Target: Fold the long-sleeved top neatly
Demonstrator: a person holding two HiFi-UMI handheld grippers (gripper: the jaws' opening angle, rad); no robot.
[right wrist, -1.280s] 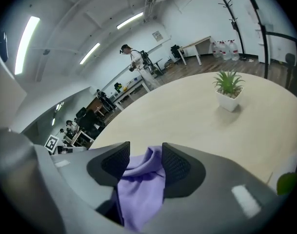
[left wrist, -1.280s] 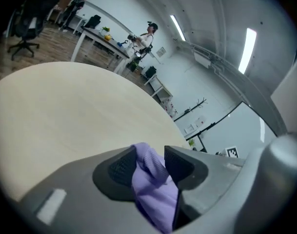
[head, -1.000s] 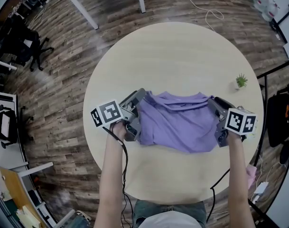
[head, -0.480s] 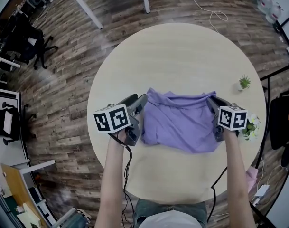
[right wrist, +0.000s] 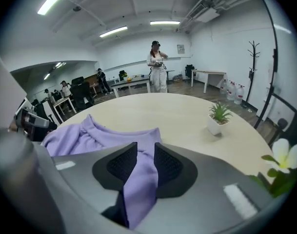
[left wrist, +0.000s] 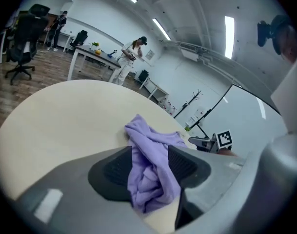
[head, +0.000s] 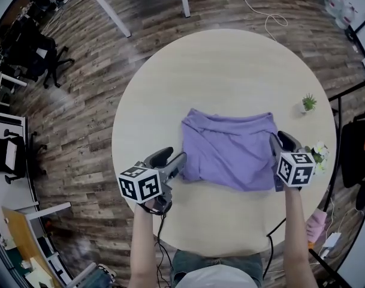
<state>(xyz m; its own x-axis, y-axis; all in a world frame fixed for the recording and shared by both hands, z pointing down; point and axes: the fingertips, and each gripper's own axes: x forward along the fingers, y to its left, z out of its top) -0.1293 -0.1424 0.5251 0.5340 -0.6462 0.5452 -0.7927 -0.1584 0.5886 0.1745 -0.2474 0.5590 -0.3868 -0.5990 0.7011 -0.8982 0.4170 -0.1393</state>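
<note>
Left gripper [left wrist: 148, 165] clamped on a bunched fold of the purple long-sleeved top [head: 230, 152], right gripper [right wrist: 145, 163] pinching its opposite edge, jaws just easing wider with cloth between them; both forearms reach in over the round table [head: 230, 71] from its near edge, top lying mid-table

round table [head: 230, 65] | potted plant [head: 308, 104] near its rim | white flower [head: 319, 149] | office chair [head: 35, 53] on floor

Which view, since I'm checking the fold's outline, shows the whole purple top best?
The head view: the purple top lies entire on the table, its outline visible from above. The left gripper view shows only a bunched corner up close; the right gripper view shows one edge and some cloth beyond.
</note>
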